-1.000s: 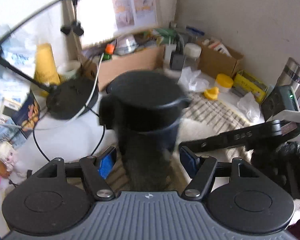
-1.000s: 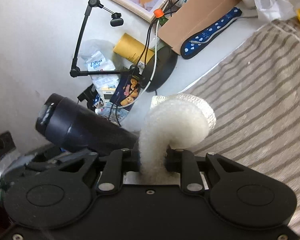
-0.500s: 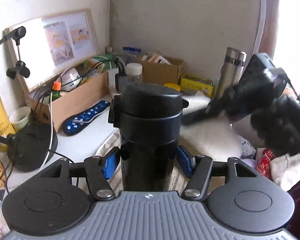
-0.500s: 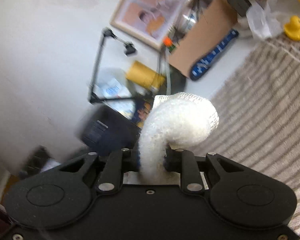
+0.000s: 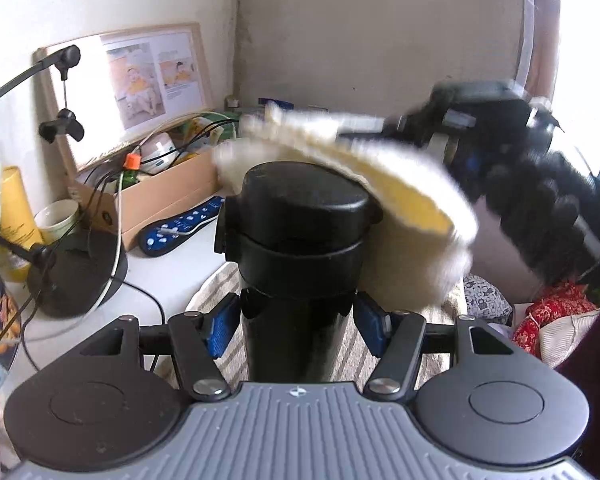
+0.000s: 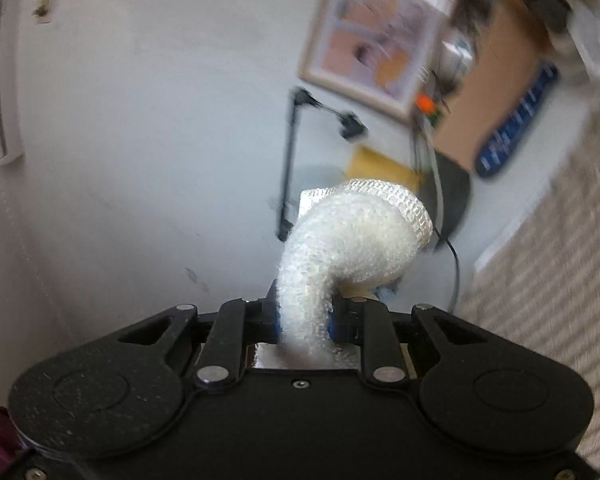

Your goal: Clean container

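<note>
Wiping in progress, by appearance: the left gripper (image 5: 296,316) clamps an upright black flask (image 5: 296,240), lid on, centre near. The right gripper (image 6: 306,320) pinches a fuzzy white, yellow-cored sponge (image 5: 380,184), blurred, touching the lid's right edge. How clean the smooth cylinder is cannot be told.

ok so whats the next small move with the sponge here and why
Probably press the sponge down and drag it across the black flask's lid. The left gripper holds the flask upright, and the sponge, clamped in the right gripper, sits blurred at the lid's far edge.
</note>
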Demonstrator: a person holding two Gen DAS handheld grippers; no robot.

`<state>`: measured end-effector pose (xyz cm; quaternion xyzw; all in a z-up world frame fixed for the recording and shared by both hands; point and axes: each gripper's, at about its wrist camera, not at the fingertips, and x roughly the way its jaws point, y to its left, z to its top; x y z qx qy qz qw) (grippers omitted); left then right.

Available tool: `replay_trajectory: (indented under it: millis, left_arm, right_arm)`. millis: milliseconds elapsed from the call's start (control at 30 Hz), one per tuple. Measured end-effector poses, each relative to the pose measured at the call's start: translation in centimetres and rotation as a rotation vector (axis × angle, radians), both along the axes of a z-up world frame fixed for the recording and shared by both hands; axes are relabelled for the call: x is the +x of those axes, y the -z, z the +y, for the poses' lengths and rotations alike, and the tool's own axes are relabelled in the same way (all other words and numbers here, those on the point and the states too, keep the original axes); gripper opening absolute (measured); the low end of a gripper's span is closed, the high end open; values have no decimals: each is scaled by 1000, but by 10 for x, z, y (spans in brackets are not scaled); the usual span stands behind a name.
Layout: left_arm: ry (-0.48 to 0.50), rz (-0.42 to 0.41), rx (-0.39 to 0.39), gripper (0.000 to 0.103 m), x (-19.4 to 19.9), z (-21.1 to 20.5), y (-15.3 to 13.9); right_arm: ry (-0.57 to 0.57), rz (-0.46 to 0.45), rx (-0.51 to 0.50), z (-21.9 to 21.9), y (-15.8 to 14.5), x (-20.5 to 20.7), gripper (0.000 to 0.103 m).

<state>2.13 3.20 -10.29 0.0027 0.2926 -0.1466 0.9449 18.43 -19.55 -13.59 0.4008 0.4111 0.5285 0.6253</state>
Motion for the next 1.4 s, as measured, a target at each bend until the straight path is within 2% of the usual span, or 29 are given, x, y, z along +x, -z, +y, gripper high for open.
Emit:
replay_trajectory:
  millis: [233, 400, 533, 1000, 1200, 1300, 1400]
  left_arm:
    - [-45, -2, -4, 61, -9, 0, -1]
    - [-73, 2, -2, 61, -14, -1, -2]
    - [-103, 9, -14, 61, -18, 1, -2]
    - [-206, 22, -110, 60, -50, 29, 4]
    - [-188, 23, -163, 61, -54, 36, 3]
    - [-201, 10, -164, 61, -50, 35, 1]
    - [-265, 6, -230, 61, -46, 40, 3]
  right_arm:
    - [-42, 80, -95, 8, 39, -8, 19]
    - [-76, 58, -221, 17, 49, -11, 19]
    - [-88, 42, -284, 23, 60, -13, 19]
    - [-159, -132, -481, 47, 69, -15, 19]
    - [-194, -213, -565, 57, 70, -15, 19]
    - [-211, -254, -607, 62, 71, -15, 19]
    - [-222, -290, -638, 61, 72, -20, 19]
